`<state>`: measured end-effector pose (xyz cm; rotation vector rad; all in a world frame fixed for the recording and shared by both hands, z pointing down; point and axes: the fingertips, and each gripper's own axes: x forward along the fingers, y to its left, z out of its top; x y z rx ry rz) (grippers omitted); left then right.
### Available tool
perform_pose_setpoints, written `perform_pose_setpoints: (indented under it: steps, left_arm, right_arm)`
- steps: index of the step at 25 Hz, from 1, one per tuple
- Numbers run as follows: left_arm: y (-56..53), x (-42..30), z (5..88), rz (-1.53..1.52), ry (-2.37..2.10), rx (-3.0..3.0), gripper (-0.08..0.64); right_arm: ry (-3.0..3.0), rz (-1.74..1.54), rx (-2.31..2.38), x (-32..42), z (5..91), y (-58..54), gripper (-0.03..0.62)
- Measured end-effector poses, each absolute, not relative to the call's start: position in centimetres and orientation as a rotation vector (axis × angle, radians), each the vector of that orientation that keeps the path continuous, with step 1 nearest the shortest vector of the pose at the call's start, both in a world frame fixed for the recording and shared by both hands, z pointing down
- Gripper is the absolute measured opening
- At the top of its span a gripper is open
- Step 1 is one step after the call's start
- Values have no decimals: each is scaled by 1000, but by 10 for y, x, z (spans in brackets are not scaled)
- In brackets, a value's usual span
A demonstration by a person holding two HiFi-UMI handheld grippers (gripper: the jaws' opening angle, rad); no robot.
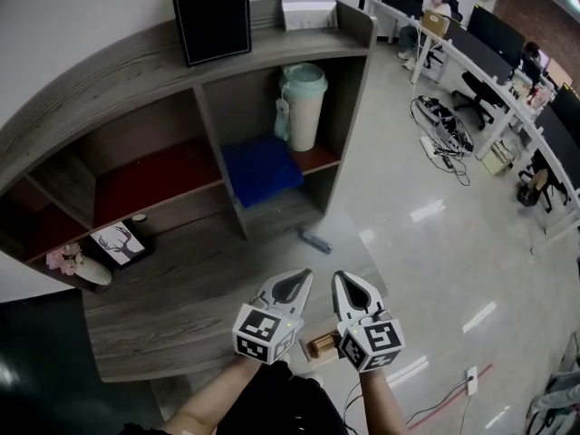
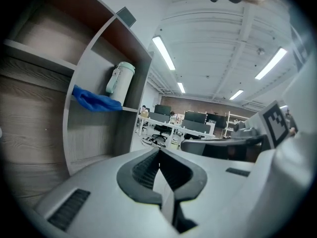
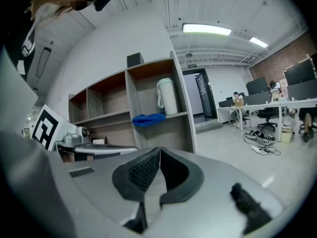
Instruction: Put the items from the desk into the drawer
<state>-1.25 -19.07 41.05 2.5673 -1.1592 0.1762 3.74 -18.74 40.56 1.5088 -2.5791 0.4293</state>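
Holding both forearms low and nearly parallel, the person points the two tools forward, side by side over the front edge of the surface [image 1: 181, 320], well in front of the mint-green jug [image 1: 303, 105].

- left hand-held gripper [image 1: 294, 284]: jaws closed pad to pad, nothing between them.
- right hand-held gripper [image 1: 347, 284]: same, closed and empty, just beside the left one, not touching.
- The marker cubes sit nearest the person, with a small tan thing [image 1: 322, 345] between them. Can't tell what it is.

Task items, from the head view only:
- A small grey-blue item [image 1: 315, 240] lies on the surface in front of the jug, between the jug and the grippers.
- A deer picture [image 1: 118, 243] stands far left of the jug.

The head view alone also shows the black panel [image 1: 211, 14] on the shelf top, up-left of the jug.

Both gripper views show the jug and the blue cloth [image 1: 261, 169] just beside it in the same shelf compartment. Each also catches the other tool's cube. The right gripper view adds a doorway right of the jug.
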Motion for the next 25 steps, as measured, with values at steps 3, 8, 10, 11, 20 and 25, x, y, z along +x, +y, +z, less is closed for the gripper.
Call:
perform_pose_setpoints:
  steps: [3, 8, 10, 11, 20, 25]
  left_arm:
    - [-207, -8, 417, 185, -1157, 2561, 11]
    - [-229, -6, 427, 193, -1160, 2552, 11]
    - [-236, -6, 432, 198, -1165, 2544, 11]
    - [-239, -6, 436, 200, -1167, 2537, 11]
    - [-263, -13, 472, 231, -1190, 2467, 11]
    - [-274, -14, 493, 239, -1212, 2443, 11]
  right_arm:
    - [-2556, 440, 1491, 43, 417, -201, 14]
    - [-2551, 456, 1461, 43, 429, -221, 14]
    - [-2549, 463, 1443, 41, 436, -227, 14]
    - [-2545, 465, 1439, 41, 440, -230, 14]
    - [-2504, 481, 1329, 28, 478, -250, 15]
    - [-2507, 435, 1279, 28, 493, -265, 15]
